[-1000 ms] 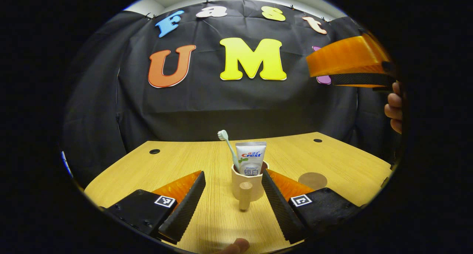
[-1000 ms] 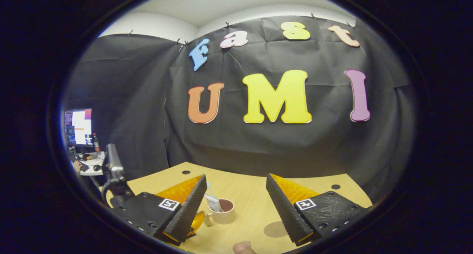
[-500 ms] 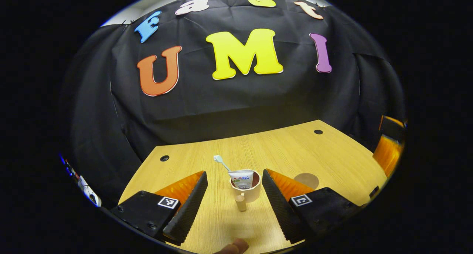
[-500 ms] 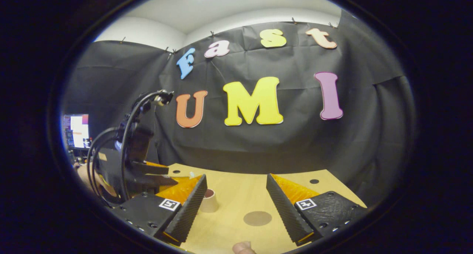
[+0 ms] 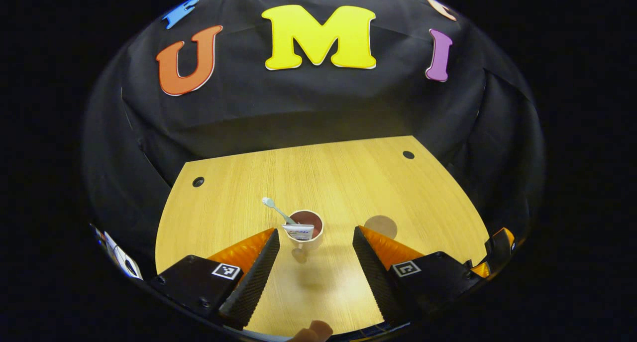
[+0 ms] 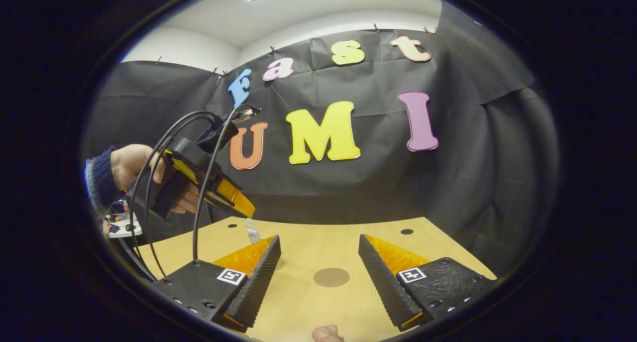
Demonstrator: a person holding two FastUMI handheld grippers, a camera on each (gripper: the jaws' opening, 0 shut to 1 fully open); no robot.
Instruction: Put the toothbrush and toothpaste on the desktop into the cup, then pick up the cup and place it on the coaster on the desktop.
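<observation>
Cup [image 5: 304, 232], holding toothbrush [image 5: 276, 210] and toothpaste [image 5: 298, 231], stands on the table [image 5: 348, 182] beside, not on, the coaster [image 5: 380, 226]. Left tongs [image 5: 315, 262], wide open and empty, have risen away; right tongs [image 6: 318, 277] gape empty. Handle apparently faces near; cup transfer remains.

Left gripper [image 5: 313, 242]: jaws wide apart, nothing between the fingers, raised and pitched down. In the right gripper view the same unit [image 6: 244, 212] sits high at left, nose angled down and to the right, cables looping off its rear, held by a hand [image 6: 134, 170] in a dark knit sleeve [image 6: 99, 182]. Right gripper [image 6: 318, 262]: jaws also spread wide, gripping nothing, aimed roughly level and forward. A fingertip [image 6: 326, 333] shows at the bottom edge of its view, another fingertip [image 5: 313, 330] at the bottom of the left gripper view.
</observation>
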